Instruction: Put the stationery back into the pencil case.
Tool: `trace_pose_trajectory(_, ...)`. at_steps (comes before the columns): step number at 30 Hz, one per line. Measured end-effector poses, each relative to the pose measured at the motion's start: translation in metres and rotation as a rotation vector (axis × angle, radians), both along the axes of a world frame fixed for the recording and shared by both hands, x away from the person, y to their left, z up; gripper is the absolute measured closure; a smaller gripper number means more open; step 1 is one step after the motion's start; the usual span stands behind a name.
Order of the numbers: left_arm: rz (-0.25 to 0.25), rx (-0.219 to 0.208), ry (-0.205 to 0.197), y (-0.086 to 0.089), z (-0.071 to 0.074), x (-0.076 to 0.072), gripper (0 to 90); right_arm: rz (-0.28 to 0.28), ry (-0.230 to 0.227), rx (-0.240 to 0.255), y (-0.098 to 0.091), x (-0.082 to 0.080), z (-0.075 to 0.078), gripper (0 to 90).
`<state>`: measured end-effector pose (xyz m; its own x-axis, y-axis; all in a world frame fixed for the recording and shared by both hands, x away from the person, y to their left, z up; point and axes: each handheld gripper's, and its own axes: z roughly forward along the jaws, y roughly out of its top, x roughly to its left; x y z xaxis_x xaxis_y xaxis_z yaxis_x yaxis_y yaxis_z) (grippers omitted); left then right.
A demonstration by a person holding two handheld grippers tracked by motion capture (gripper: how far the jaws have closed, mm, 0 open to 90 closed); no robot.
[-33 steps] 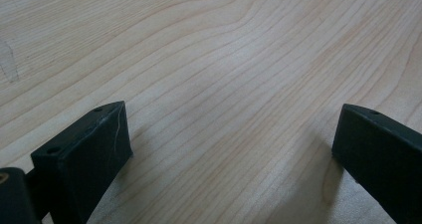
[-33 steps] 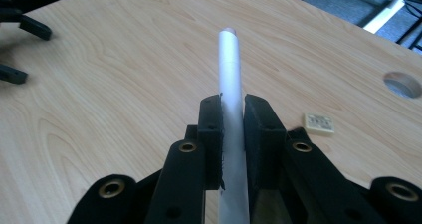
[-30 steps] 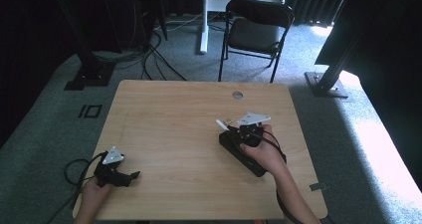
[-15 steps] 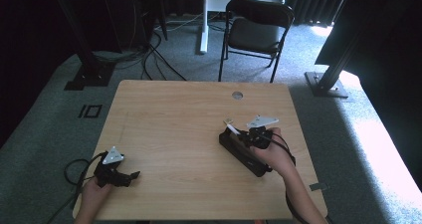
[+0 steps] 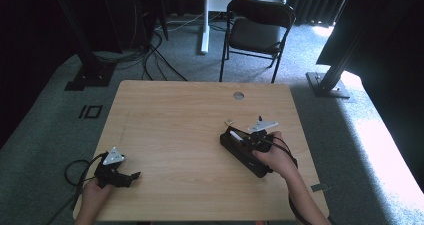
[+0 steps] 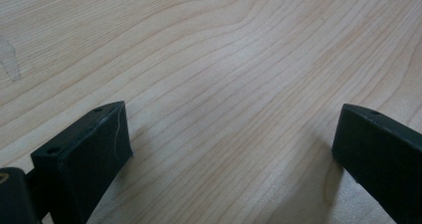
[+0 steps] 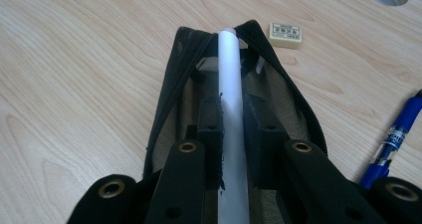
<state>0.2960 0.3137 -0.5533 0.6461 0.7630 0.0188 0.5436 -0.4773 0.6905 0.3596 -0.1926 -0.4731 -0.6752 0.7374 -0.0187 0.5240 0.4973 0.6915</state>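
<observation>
light wooden table carries a pencil case and a few small items

a pale wood-grain table (image 5: pixel 170 130) stands on grey carpet, a round cable hole (image 5: pixel 238 95) near its far edge. on the right half lies an open black pencil case (image 7: pixel 174 79), its zipper spread wide. just beyond the case's far end sits a small cream eraser (image 7: pixel 284 34), apart from it. a blue pen (image 7: pixel 395 137) lies on the wood beside the case. at the near left corner a gripper (image 5: pixel 120 174) rests on the tabletop, its cable trailing off the edge
</observation>
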Motion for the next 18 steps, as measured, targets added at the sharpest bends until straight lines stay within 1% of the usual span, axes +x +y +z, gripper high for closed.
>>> trace_pose_trajectory(7, 0.000, 0.001, 0.000, 0.000, 0.000, 0.000, 2.2, -0.002, 0.028, -0.029, 0.001, 0.005, -0.006, 78.6)
trace_pose_trajectory(13, 0.000, 0.000, 0.000, 0.000, 0.000, 0.000, 2.2, -0.003, 0.043, -0.045, 0.002, 0.008, -0.010, 78.6)
trace_pose_trajectory(15, 0.000, 0.000, 0.000, 0.000, 0.000, 0.000, 2.2, -0.004, 0.051, -0.043, 0.004, 0.008, -0.011, 78.6)
trace_pose_trajectory(18, 0.000, 0.000, 0.000, 0.000, 0.000, 0.000, 2.2, 0.003, 0.058, -0.053, 0.006, 0.009, -0.013, 78.6)
